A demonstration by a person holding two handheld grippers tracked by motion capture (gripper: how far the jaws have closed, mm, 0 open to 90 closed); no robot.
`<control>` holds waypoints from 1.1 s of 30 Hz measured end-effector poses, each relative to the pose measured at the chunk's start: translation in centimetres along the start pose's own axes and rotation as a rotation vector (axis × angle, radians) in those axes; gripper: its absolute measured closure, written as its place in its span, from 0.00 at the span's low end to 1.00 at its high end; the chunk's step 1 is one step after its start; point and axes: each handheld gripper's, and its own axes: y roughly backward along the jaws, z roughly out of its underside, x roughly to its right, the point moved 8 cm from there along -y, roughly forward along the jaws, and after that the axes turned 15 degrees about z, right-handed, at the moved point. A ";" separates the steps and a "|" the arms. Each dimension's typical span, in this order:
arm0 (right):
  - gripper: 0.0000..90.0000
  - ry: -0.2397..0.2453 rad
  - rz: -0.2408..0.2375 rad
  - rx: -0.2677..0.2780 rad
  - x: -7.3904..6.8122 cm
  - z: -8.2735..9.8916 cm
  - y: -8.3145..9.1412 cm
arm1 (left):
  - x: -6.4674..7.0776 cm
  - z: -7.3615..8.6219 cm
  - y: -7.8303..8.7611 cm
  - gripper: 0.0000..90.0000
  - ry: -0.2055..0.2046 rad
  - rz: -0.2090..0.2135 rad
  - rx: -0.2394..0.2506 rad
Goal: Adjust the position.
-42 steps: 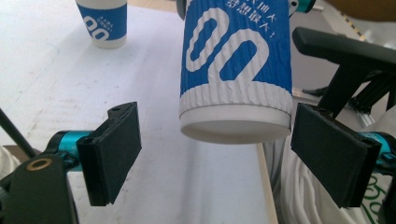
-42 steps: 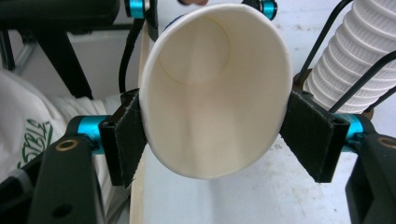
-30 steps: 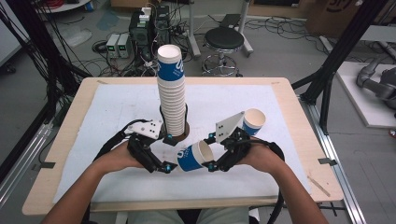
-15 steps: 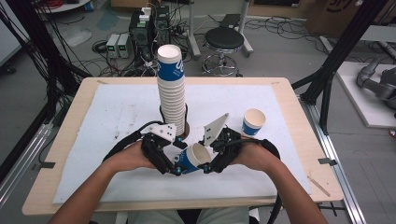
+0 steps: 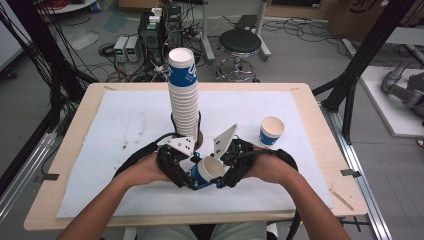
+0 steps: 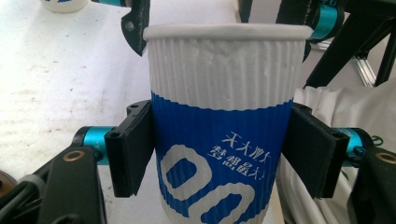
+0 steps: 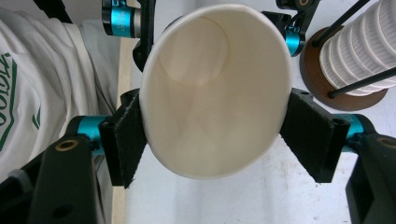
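One blue-and-white ribbed paper cup lies tilted between both grippers near the table's front edge, its mouth toward the right hand. My left gripper has just been closing and its pads now press the cup on its blue lower band. My right gripper is shut on the same cup near the rim, squeezing the mouth slightly oval; the pads sit on either side.
A tall stack of cups stands on a round brown base with black rods, just behind the hands. A single cup stands upright to the right on the white mat. A stool and electronics sit beyond the table.
The left gripper came in from the left, reached the cup held by the right gripper and shut on its lower half. The right hand stayed nearly in place.
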 end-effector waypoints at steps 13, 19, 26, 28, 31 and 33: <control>0.24 -0.208 -0.023 0.193 0.9 -0.7 1.4 | 0.2 0.2 1.2 0.31 -0.046 -0.023 0.171; 0.24 -0.334 -0.009 0.369 2.2 -0.6 3.6 | 0.1 0.5 2.3 0.31 -0.078 -0.082 0.317; 0.24 -0.379 0.064 0.370 3.0 1.0 4.2 | -0.1 1.2 3.6 0.31 -0.081 -0.118 0.426; 0.24 -0.393 0.072 0.372 3.0 1.5 4.1 | 0.0 1.5 4.3 0.31 -0.085 -0.137 0.482; 0.24 -0.430 0.096 0.365 3.1 2.3 3.9 | 0.0 1.8 4.8 0.31 -0.097 -0.166 0.510; 0.24 -0.448 0.113 0.366 3.2 3.0 3.7 | 0.0 2.0 5.2 0.31 -0.100 -0.186 0.541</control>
